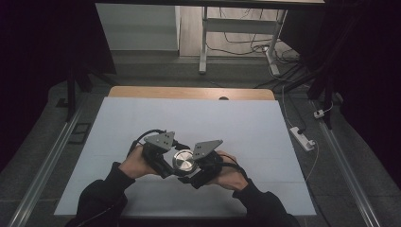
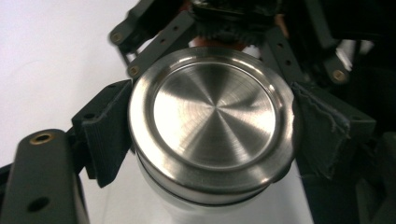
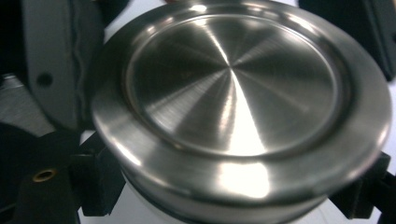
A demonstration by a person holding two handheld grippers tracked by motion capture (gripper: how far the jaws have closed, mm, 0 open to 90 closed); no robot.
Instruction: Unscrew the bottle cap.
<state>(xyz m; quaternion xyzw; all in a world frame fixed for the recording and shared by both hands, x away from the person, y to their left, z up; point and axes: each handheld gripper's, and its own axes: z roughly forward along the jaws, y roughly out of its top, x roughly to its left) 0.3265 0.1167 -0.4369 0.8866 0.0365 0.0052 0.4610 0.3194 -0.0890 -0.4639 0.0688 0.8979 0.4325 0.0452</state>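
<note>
We note a round brushed-steel lid [image 2: 212, 123] capping a white-bodied container [image 2: 205, 207], which stands upright near the middle of the white surface [image 1: 246, 123], its long axis vertical and its flat top facing the high view. The left tongs [image 1: 166, 165] and right tongs [image 1: 193, 176] flank it from either side, so the container sits directly between both, neither hand clearly nearer. In the left gripper view, dark padded jaws press the lid rim on both sides; we judge these tongs clenched on the lid. In the right gripper view, black jaws sit at the container's lower flanks under the rim, probably gripping the body, though blur leaves contact uncertain. Any twist would turn about that vertical axis. No brand, label or writing is readable on lid or body.
</note>
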